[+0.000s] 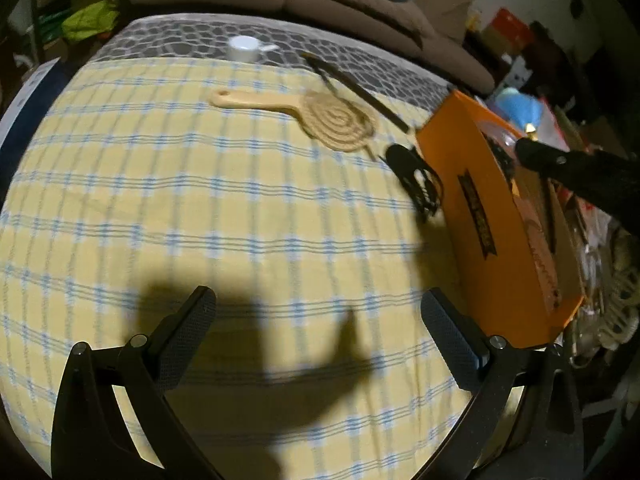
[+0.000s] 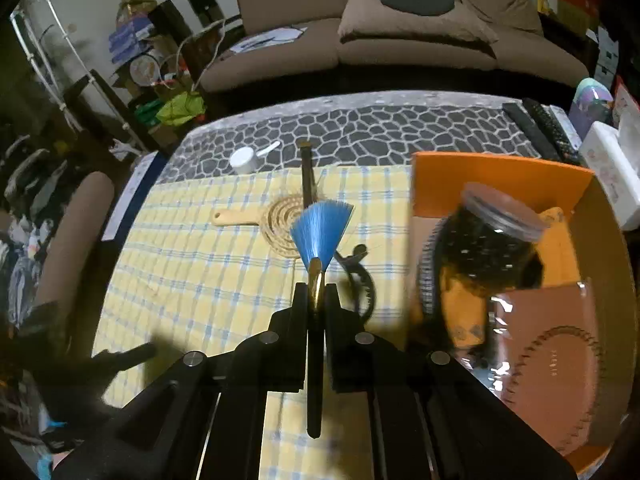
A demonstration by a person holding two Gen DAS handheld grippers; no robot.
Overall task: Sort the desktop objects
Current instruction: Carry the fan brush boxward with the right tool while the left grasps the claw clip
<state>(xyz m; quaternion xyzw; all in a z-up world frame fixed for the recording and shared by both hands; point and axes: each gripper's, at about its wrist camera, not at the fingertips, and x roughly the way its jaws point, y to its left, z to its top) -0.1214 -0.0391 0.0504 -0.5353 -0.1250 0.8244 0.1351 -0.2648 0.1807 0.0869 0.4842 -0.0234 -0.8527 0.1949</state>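
Note:
My right gripper (image 2: 316, 294) is shut on a blue fan brush (image 2: 322, 232) with a gold ferrule and black handle, held above the checked cloth, left of the orange box (image 2: 496, 176). The brush tip also shows in the left wrist view (image 1: 520, 110) over the box (image 1: 452, 152). My left gripper (image 1: 320, 320) is open and empty over the yellow cloth (image 1: 200, 200). On the cloth lie a woven rope paddle (image 1: 336, 120), a black hair clip (image 1: 416, 180), a dark stick (image 1: 352, 84) and a white scoop (image 1: 244, 48).
The orange box holds a dark jar with a grey lid (image 2: 492, 236) and a pink round case (image 2: 560, 368). Remotes (image 2: 540, 128) and a white tissue pack (image 2: 612, 176) lie at the far right. A brown sofa (image 2: 400, 40) stands behind the table.

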